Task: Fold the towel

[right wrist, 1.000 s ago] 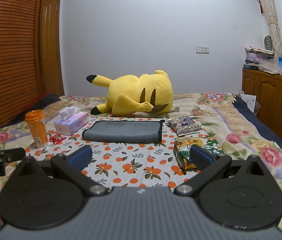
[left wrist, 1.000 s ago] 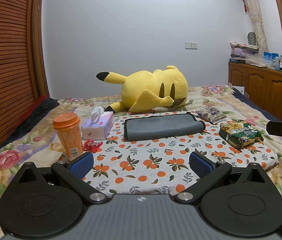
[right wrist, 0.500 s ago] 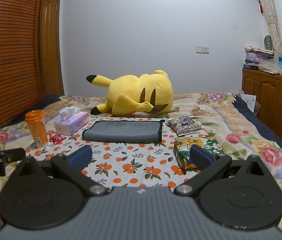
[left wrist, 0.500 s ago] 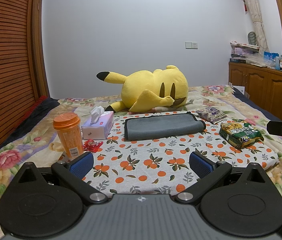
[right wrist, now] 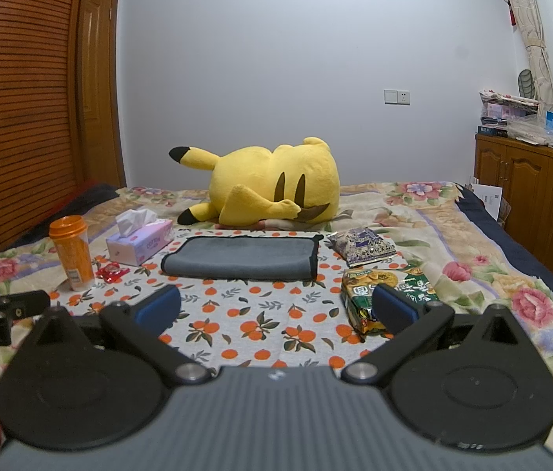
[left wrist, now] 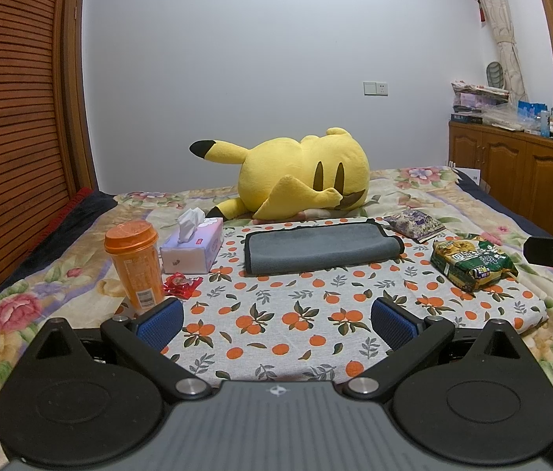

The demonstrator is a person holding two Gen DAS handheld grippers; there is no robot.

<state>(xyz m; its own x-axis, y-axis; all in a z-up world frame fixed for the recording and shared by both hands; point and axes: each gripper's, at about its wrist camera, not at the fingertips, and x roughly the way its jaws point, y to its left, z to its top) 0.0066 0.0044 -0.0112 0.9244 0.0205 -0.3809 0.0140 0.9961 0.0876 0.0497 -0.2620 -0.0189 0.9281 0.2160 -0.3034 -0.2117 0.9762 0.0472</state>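
Observation:
A grey towel (left wrist: 317,249) with dark edging lies folded into a long flat band on an orange-print cloth (left wrist: 276,322) on the bed. It also shows in the right wrist view (right wrist: 239,257). My left gripper (left wrist: 276,320) is open and empty, held above the near part of the cloth, well short of the towel. My right gripper (right wrist: 276,308) is open and empty too, off to the right of the left one. Neither touches the towel.
A yellow plush toy (left wrist: 300,182) lies behind the towel. An orange cup (left wrist: 135,265), a tissue box (left wrist: 194,247) and a red wrapper (left wrist: 182,284) stand left of it. Two snack bags (left wrist: 472,261) lie to its right. A wooden cabinet (left wrist: 519,176) lines the right wall.

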